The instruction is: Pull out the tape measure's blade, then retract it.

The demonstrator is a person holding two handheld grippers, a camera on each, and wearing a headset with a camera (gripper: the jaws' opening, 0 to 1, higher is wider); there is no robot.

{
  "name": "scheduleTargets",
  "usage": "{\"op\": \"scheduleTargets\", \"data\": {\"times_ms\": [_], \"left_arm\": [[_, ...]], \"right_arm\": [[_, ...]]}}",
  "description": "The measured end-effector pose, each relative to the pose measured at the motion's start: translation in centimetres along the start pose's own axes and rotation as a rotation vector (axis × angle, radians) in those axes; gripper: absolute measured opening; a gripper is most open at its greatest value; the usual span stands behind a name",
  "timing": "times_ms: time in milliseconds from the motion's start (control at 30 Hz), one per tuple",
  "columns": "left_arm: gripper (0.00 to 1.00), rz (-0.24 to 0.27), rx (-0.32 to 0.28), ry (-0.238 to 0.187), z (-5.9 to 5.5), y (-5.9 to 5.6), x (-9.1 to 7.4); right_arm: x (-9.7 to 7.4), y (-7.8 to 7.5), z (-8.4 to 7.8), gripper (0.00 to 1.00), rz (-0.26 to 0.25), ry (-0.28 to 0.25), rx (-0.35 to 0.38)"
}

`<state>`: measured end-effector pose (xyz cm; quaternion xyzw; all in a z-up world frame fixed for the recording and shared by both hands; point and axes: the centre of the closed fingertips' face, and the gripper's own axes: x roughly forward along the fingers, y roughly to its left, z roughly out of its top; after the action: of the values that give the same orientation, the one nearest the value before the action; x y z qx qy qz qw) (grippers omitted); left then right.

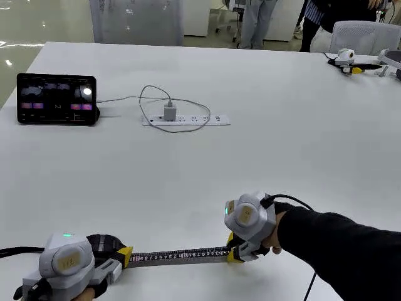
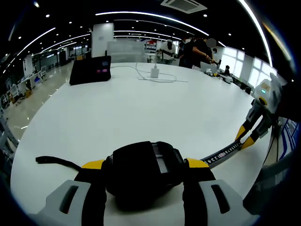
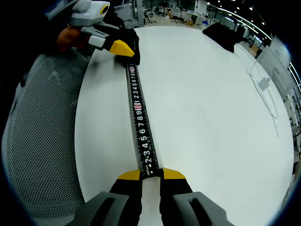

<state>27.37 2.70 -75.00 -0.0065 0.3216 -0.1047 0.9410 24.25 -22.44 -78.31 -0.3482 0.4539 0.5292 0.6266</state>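
One white counter (image 1: 282, 132). On it, one tape measure (image 2: 143, 172) with one blade (image 3: 140, 127) drawn out. Two grippers, each with two jaws: the left gripper (image 1: 122, 256) at the lower left of the head view, the right gripper (image 1: 235, 252) at lower centre. One tablet (image 1: 56, 99) at the upper left, one power strip (image 1: 194, 119), one charger (image 1: 170, 113) and one white cable (image 1: 122, 99). One white chair (image 1: 363, 34) at the upper right. At least two people (image 1: 257, 22) stand along the top edge.
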Motion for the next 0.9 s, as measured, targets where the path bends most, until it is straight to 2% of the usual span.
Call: {"op": "scheduleTargets", "data": {"times_ms": [900], "left_arm": [[0.61,-0.002,0.001,0.004,0.0,0.0,0.0]], "right_arm": [[0.5,0.3,1.3,0.10,0.001,0.008,-0.010]]}}
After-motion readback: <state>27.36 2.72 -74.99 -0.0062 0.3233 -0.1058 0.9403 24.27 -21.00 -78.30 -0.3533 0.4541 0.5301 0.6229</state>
